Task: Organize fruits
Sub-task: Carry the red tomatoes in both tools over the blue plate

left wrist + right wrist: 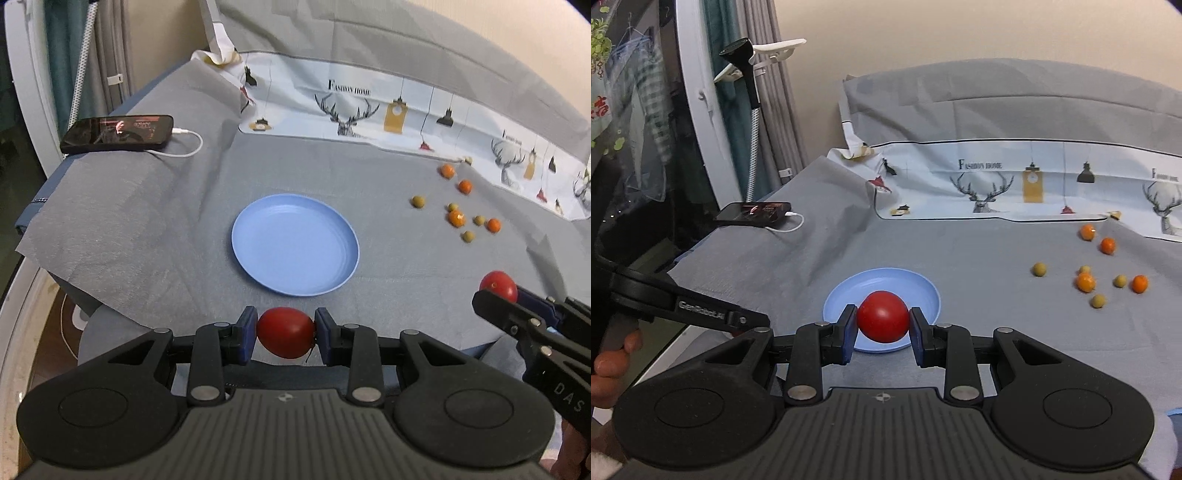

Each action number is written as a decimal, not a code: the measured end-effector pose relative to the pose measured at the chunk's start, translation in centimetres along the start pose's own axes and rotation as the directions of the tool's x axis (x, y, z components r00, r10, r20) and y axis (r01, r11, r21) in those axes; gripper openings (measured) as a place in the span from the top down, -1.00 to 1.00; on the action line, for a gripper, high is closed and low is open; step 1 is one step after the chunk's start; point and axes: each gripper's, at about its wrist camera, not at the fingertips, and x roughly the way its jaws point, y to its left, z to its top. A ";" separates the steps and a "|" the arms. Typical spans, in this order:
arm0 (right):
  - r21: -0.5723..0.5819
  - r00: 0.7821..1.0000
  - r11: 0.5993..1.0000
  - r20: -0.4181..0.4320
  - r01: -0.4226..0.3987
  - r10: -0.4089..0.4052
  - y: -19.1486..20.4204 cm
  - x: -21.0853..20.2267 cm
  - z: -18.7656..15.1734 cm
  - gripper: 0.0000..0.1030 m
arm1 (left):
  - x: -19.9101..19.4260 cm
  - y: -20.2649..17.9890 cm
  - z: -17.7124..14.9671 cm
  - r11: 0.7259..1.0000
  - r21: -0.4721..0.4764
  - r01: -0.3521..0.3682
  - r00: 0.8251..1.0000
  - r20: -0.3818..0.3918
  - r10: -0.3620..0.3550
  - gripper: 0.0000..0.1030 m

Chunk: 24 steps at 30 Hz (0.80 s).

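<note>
Left gripper: blue pads clamped on either side of an oval red tomato, held above the near edge of the grey cloth, at 6 o'clock from the blue plate. Right gripper: pads pressed against a rounder red tomato, held in front of the plate's near rim as that camera sees it; in the left wrist view the same gripper enters at 4 o'clock from the plate, its tomato showing above the dark finger. Blue plate: round, shallow, nothing lying in it, resting flat on the grey cloth near mid-surface. Loose small fruits, at 2 to 3 o'clock from the plate, well apart from it: four orange fruits and four olive-green fruits, scattered singly on the cloth, two orange ones nearest the printed sheet. Printed sheet: white, with deer heads, hanging lamps and lettering, lying along the far edge at 12 to 2 o'clock. Phone: dark, screen lit, at 10 o'clock from the plate, with a white cable plugged into its right end. A hand grips the left gripper's handle at the left edge of the right wrist view.
</note>
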 end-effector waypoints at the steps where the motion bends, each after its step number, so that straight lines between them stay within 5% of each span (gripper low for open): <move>1: -0.005 1.000 1.000 -0.001 0.006 -0.006 0.2 -0.1 -0.2 0.39 | -0.1 0.0 -0.1 1.000 -0.002 0.004 1.000 0.005 -0.004 0.28; 24: -0.052 0.999 0.999 -0.049 0.011 -0.013 1.0 1.1 0.0 0.39 | 0.9 1.3 0.1 0.999 -0.031 0.022 1.000 0.004 -0.022 0.28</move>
